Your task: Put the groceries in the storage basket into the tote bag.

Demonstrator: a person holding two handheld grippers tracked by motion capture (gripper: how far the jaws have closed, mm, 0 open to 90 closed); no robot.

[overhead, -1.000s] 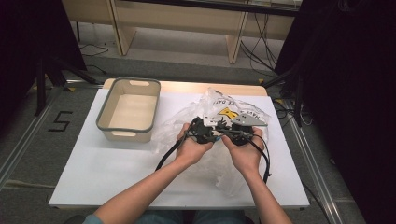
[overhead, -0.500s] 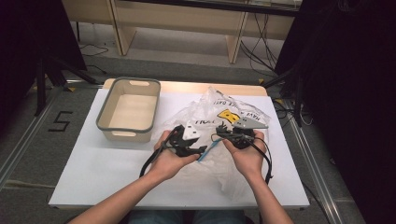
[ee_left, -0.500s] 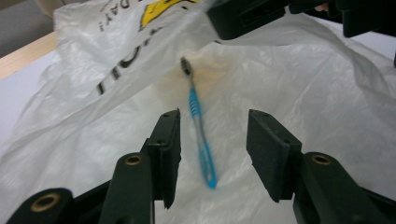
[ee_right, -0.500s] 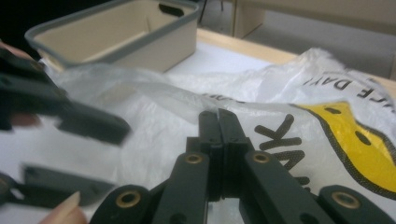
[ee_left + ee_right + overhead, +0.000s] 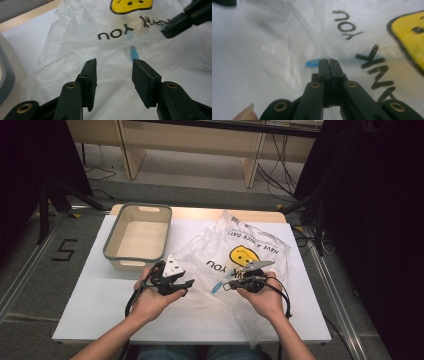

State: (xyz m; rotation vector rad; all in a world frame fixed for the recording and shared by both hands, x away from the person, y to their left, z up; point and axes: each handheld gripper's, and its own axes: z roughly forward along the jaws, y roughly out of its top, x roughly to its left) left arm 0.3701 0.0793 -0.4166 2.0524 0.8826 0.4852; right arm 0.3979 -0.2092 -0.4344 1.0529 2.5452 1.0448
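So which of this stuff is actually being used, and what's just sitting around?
In use:
plastic bag, pinched by the right gripper
blue thing under the film
left gripper, open beside the bag

Lying about:
grey-rimmed bin
table

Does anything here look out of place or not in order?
Nothing is spilled or broken. The plastic bag lies crumpled and askew on the table, with a small blue thing beneath its film. The right gripper pinches a fold of it; the left gripper is open.

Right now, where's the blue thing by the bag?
In the high view the small blue object lies at the plastic bag's near left edge, just left of the right gripper, between both grippers.
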